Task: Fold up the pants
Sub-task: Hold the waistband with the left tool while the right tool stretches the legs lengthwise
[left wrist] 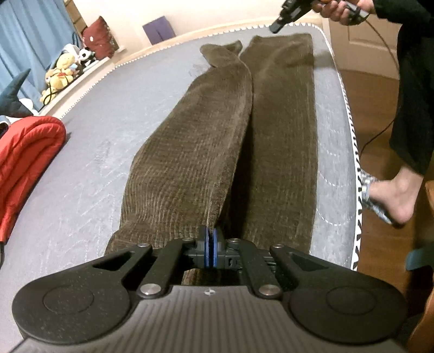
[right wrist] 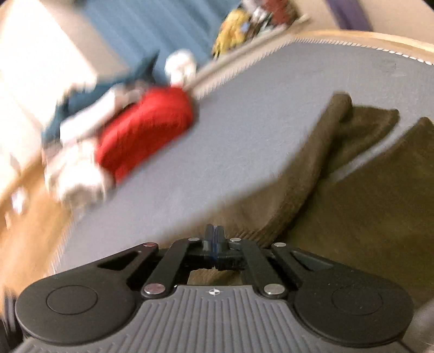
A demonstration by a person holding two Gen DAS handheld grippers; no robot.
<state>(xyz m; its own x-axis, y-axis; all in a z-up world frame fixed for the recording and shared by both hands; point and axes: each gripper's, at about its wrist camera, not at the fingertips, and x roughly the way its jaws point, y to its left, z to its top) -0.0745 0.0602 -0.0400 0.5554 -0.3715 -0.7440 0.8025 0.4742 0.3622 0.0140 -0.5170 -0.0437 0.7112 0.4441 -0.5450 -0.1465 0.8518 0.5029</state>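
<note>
At the far left of the left wrist view, a folded red blanket [left wrist: 25, 160] sits at the mattress's [left wrist: 89, 176] edge, with plush toys [left wrist: 61, 73] on the ledge beyond. Bare grey mattress stretches between the blanket and the brown corduroy pants [left wrist: 206, 152], which lie lengthwise with both legs running away toward the far edge. The right leg lies close to the mattress's right-hand piped edge, past which are wooden floor and the person's foot [left wrist: 393, 195]. The left gripper [left wrist: 211, 245] has its jaws pinched together on the pants' near end, at the seam between the legs. At top right, the right gripper [left wrist: 278, 25] hovers above the far leg ends, apart from the cloth. In the blurred right wrist view, its jaws are pressed together with nothing between them, the pants [right wrist: 339, 190] below and to the right.
</note>
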